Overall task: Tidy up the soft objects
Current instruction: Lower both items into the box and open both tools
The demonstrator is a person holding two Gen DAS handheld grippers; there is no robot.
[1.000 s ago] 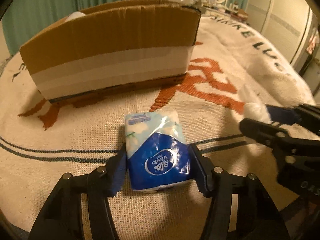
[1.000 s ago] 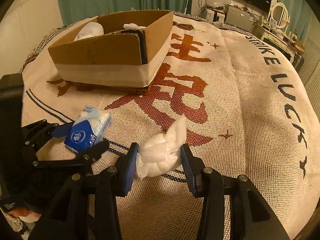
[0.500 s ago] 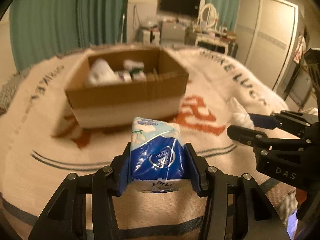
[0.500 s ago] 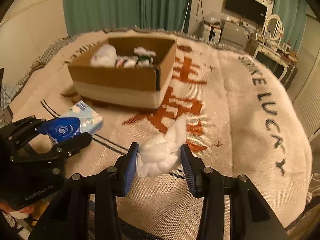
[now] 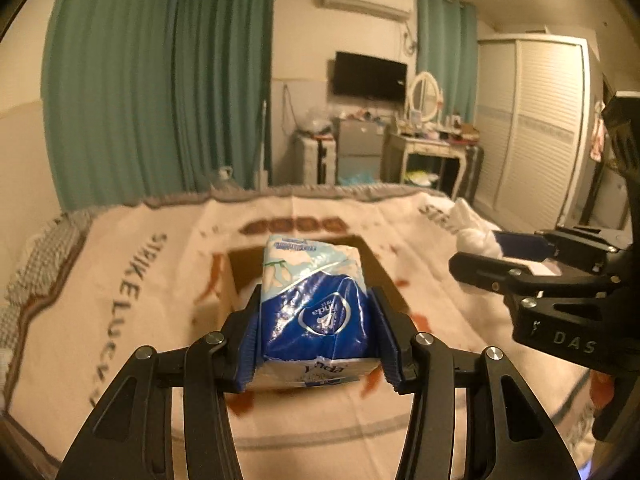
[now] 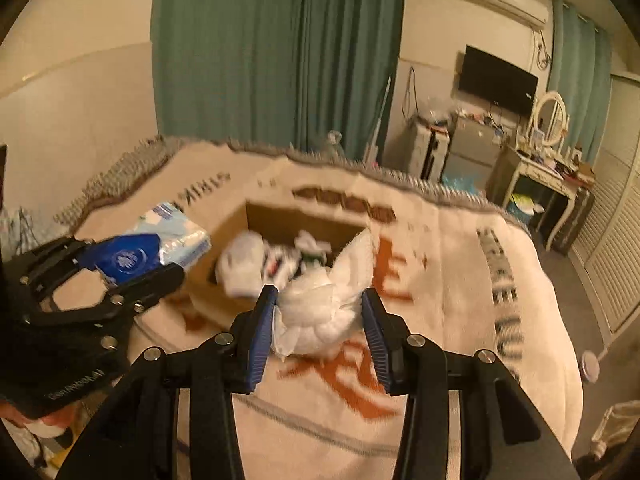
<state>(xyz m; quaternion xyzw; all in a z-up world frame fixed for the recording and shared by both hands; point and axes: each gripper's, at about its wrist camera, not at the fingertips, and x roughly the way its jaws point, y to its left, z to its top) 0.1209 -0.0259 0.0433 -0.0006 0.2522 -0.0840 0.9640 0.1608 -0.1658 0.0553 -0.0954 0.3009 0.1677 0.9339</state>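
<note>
My left gripper (image 5: 318,338) is shut on a blue and white tissue pack (image 5: 316,312) and holds it in the air in front of the open cardboard box (image 5: 240,270). My right gripper (image 6: 320,330) is shut on a white crumpled cloth (image 6: 324,306), held above the bed near the box (image 6: 280,226). The box holds several white soft items (image 6: 244,264). The right gripper shows at the right of the left wrist view (image 5: 520,256), the left gripper with the pack at the left of the right wrist view (image 6: 132,256).
The box sits on a bed covered by a cream blanket (image 6: 460,280) with orange characters and dark letters. Green curtains (image 5: 160,92), a dressing table (image 5: 432,152) and a white wardrobe (image 5: 532,128) stand beyond the bed's far edge.
Both grippers have risen well above the bed with their loads and moved toward the box. The box now appears lower and farther below in both views.
</note>
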